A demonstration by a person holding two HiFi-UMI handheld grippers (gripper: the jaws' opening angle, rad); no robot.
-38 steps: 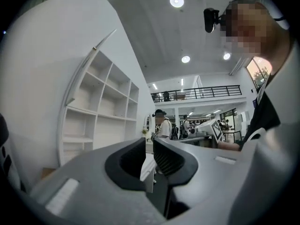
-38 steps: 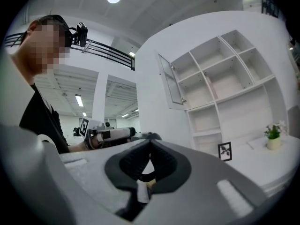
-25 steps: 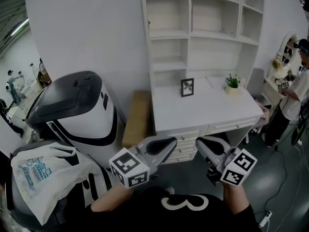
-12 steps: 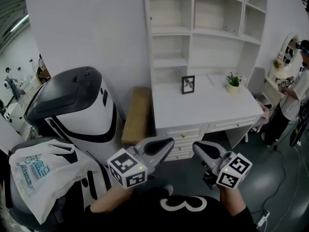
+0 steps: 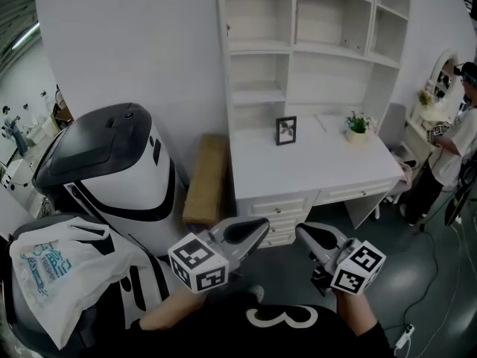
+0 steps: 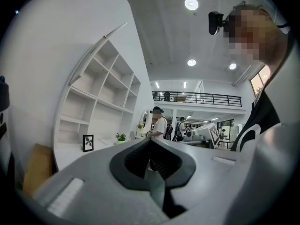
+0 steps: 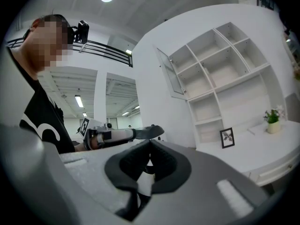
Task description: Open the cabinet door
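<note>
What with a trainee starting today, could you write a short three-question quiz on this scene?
1. True or false: the left tongs are shut and empty.
2. What stands on the desk with the picture frame? A) potted plant B) mug C) lamp
3. Fill in: in the head view, the cardboard box sits at the desk's ___ side.
Key: 1 true; 2 A; 3 left.
</note>
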